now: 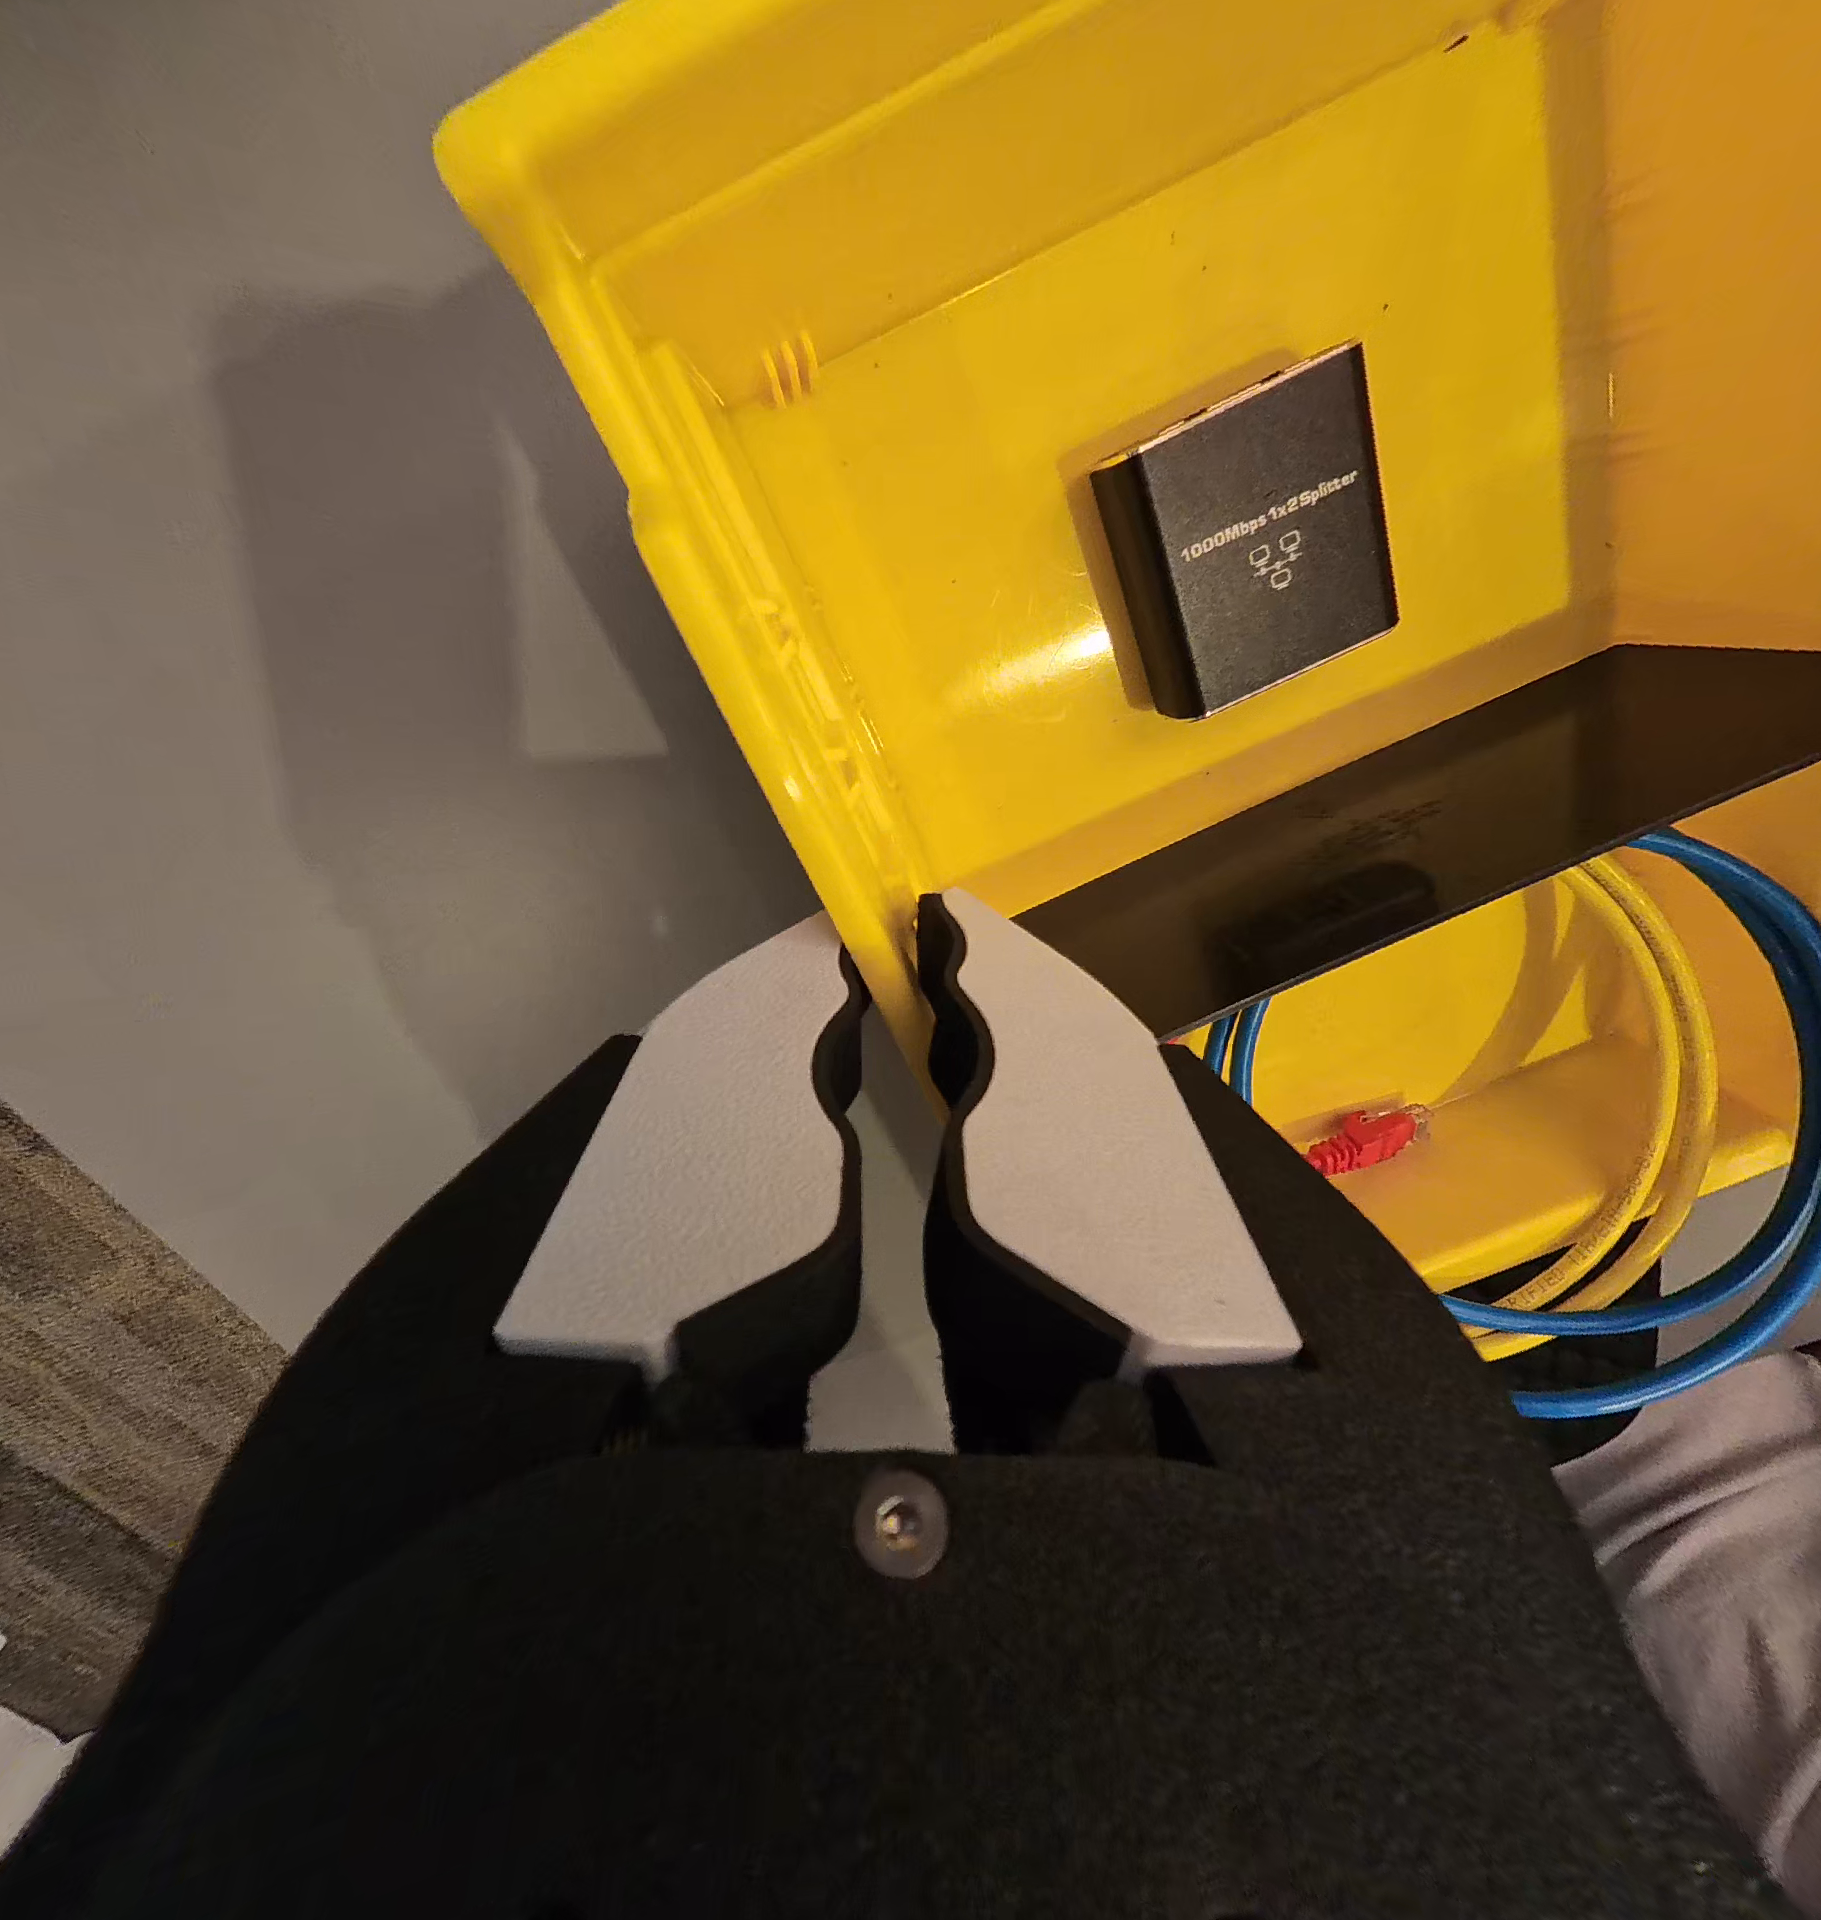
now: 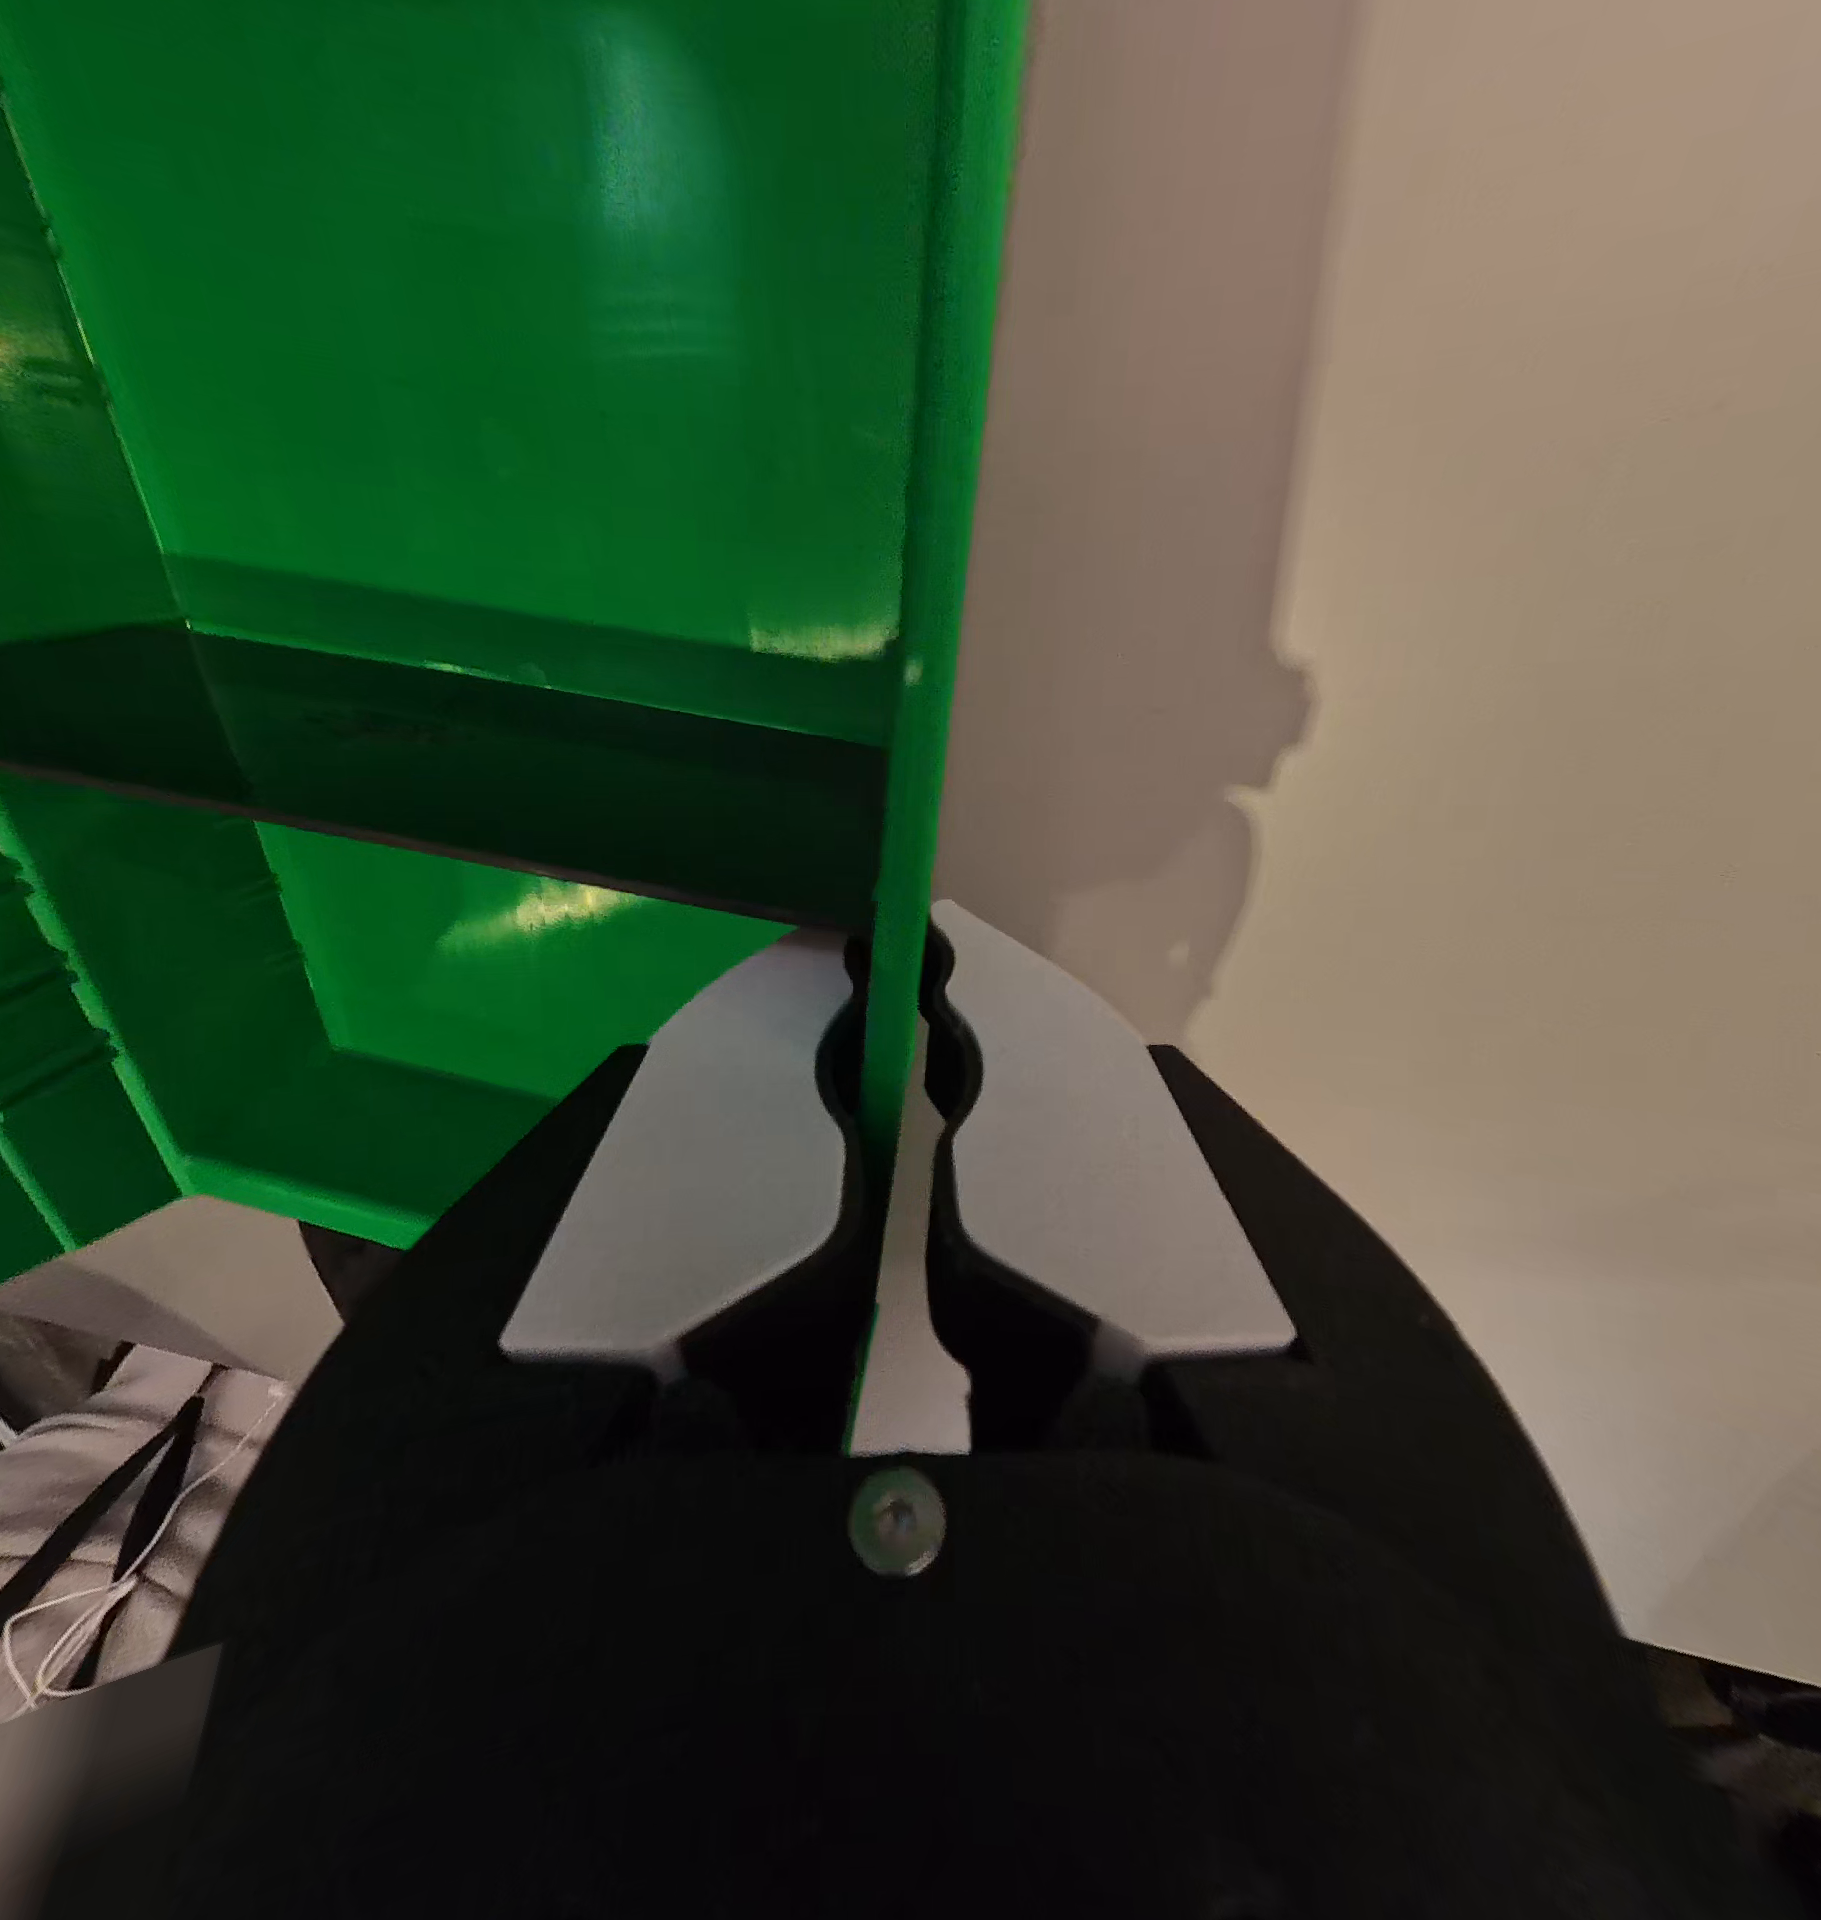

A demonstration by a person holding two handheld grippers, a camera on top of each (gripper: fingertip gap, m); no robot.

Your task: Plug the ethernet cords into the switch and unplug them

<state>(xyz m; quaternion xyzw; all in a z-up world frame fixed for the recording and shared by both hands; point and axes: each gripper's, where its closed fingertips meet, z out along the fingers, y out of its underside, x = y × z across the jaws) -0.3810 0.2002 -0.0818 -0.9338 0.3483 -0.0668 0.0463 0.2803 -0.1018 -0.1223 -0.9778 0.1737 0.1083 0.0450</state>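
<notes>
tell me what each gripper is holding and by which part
Left gripper clamps the yellow plastic bin by its side wall edge; right gripper clamps the green plastic bin by its side wall.

Office-like room: plain wall (image 2: 1508, 520), grey carpet (image 1: 54, 1195), plastic storage bins (image 1: 989, 312)

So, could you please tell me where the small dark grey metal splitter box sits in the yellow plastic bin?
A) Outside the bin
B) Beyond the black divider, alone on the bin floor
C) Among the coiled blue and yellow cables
B: the small dark grey metal splitter box lies alone on the yellow plastic bin floor beyond the black divider; the coiled blue and yellow cables lie on the divider's other side.
</notes>
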